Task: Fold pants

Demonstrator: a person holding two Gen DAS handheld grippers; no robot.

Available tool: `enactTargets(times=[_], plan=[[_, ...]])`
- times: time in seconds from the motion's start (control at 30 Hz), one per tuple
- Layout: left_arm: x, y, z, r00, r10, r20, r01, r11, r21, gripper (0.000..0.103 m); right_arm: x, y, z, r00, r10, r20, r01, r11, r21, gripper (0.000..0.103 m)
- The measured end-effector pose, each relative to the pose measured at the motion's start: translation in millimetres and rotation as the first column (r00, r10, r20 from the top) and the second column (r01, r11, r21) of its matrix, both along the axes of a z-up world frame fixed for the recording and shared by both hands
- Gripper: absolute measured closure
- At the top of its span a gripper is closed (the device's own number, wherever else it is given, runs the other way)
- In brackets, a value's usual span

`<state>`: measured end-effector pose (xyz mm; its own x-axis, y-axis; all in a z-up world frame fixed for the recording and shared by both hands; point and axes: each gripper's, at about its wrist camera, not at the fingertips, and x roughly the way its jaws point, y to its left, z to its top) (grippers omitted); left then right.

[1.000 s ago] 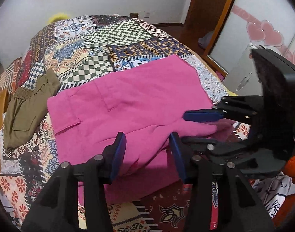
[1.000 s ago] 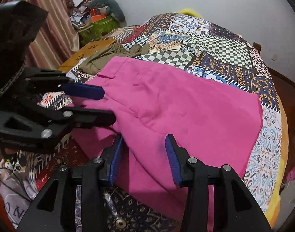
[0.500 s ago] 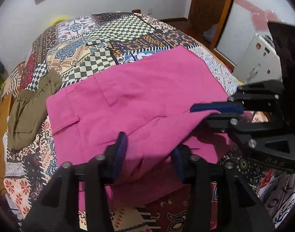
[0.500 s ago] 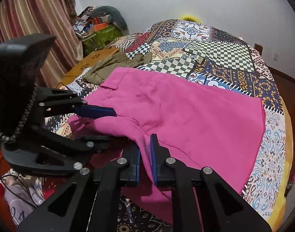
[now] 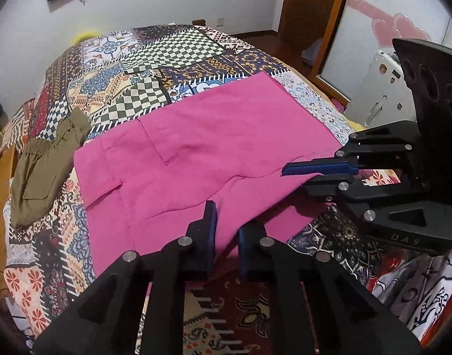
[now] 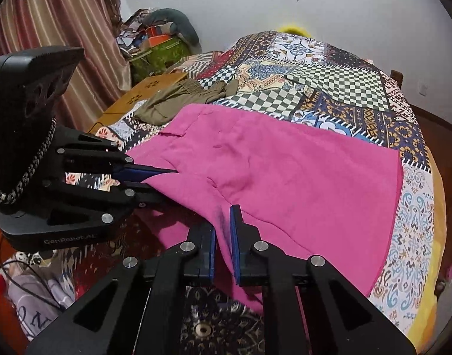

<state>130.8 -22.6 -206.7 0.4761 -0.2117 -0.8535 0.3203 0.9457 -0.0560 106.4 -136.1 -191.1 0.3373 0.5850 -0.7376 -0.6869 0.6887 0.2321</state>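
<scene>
Jaws biting down — both on the near edge of the pink pants (image 5: 214,148).
Right gripper (image 6: 223,233) clamped tight, left gripper (image 5: 226,230) closing on cloth; pants flat on the bed (image 5: 154,68) — presumably for lifting the fold.
</scene>
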Motion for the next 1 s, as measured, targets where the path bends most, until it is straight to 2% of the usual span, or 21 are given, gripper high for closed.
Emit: enactTargets(times=[0.2, 0.27, 0.4, 0.43, 0.53, 0.67, 0.77, 0.87, 1.0], plan=[[-4, -2, -9, 0.999, 0.006, -0.042, -0.006, 1.000, 0.001, 0.090, -4, -2, -10, 0.999, -0.005, -0.050, 0.004, 1.000, -0.026, 0.094], [-8, -2, -8, 0.999, 0.003, -0.040, -0.002, 1.000, 0.007, 0.088, -2, -5, -11, 0.997, -0.008, -0.083, 0.006, 1.000, -0.027, 0.090], [-17, 4, 1, 0.999, -0.004, -0.046, 0.003, 1.000, -0.020, 0.080, -1, -16, -6, 0.994, -0.032, -0.106, 0.028, 0.999, -0.034, 0.072], [-20, 6, 3, 0.999, -0.003, -0.046, 0.002, 1.000, -0.030, 0.079, -1, -21, -5, 0.994, -0.037, -0.107, 0.034, 0.999, -0.030, 0.071], [-26, 15, 14, 0.999, 0.009, -0.038, -0.012, 0.998, -0.056, 0.076, -2, -30, 2, 0.993, -0.045, -0.109, 0.043, 0.999, -0.020, 0.071], [-27, 28, 31, 0.999, 0.048, -0.002, -0.048, 0.995, -0.089, 0.075, -3, -33, 17, 0.997, -0.041, -0.069, 0.039, 0.999, -0.025, 0.071], [-20, 40, 42, 0.995, 0.100, 0.020, -0.096, 0.986, -0.133, 0.068, 2, -32, 27, 0.998, -0.041, -0.044, 0.041, 0.999, 0.003, 0.070], [-10, 42, 41, 0.990, 0.137, 0.023, -0.133, 0.984, -0.120, 0.065, 12, -27, 26, 0.997, -0.061, -0.036, 0.062, 0.998, 0.015, 0.067], [3, 33, 24, 0.990, 0.135, -0.041, -0.140, 0.978, -0.156, 0.065, 21, -18, 11, 0.994, -0.076, -0.080, 0.078, 0.997, 0.016, 0.067]])
